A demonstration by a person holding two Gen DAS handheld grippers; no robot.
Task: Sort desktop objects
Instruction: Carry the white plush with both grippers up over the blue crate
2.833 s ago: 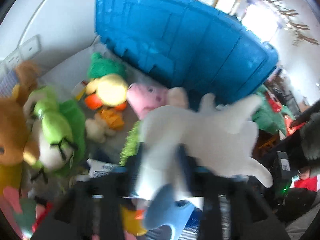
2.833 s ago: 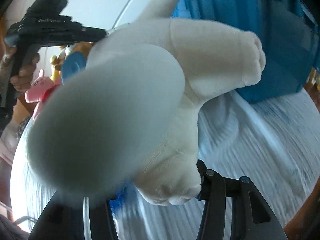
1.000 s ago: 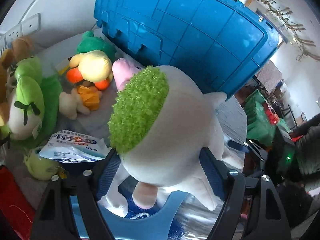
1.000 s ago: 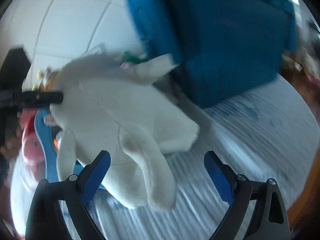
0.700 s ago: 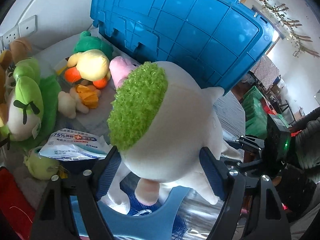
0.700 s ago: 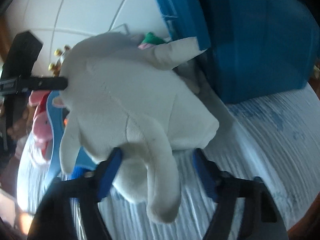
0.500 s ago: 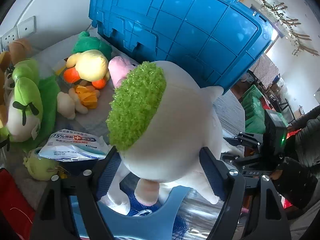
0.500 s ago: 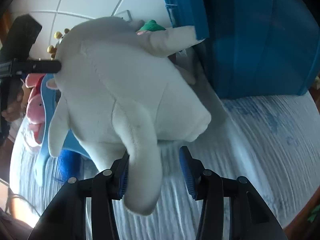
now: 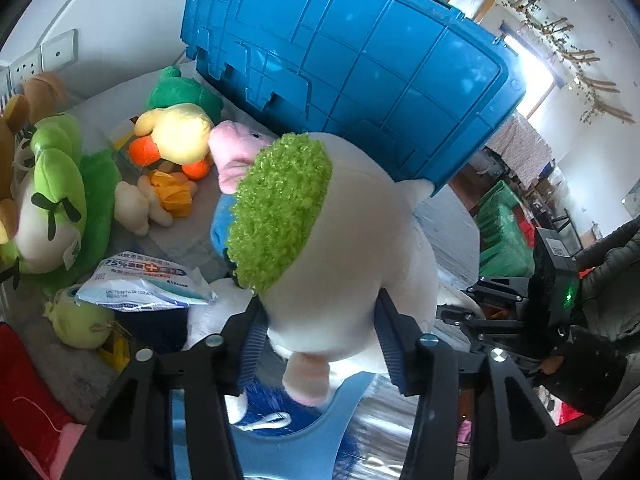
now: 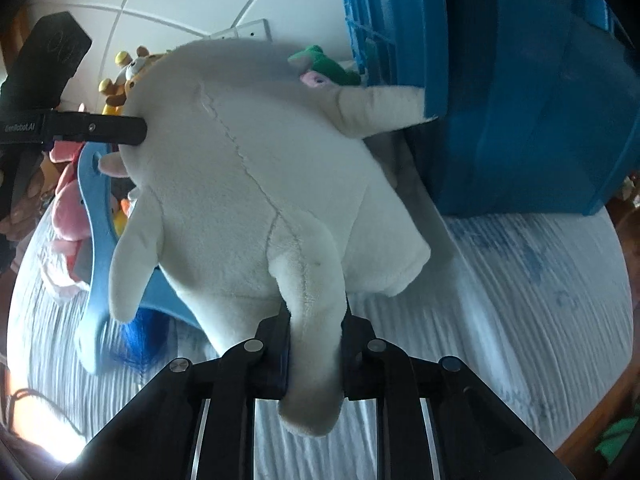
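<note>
— Gripping what, on each side?
— I had the left gripper clamped on the white plush toy at its body, and the right gripper pinched on one of its limbs. It hung between them, with the blue crate just beyond.

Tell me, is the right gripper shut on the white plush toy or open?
Shut: the right gripper pinches a limb of the white plush toy.
</note>
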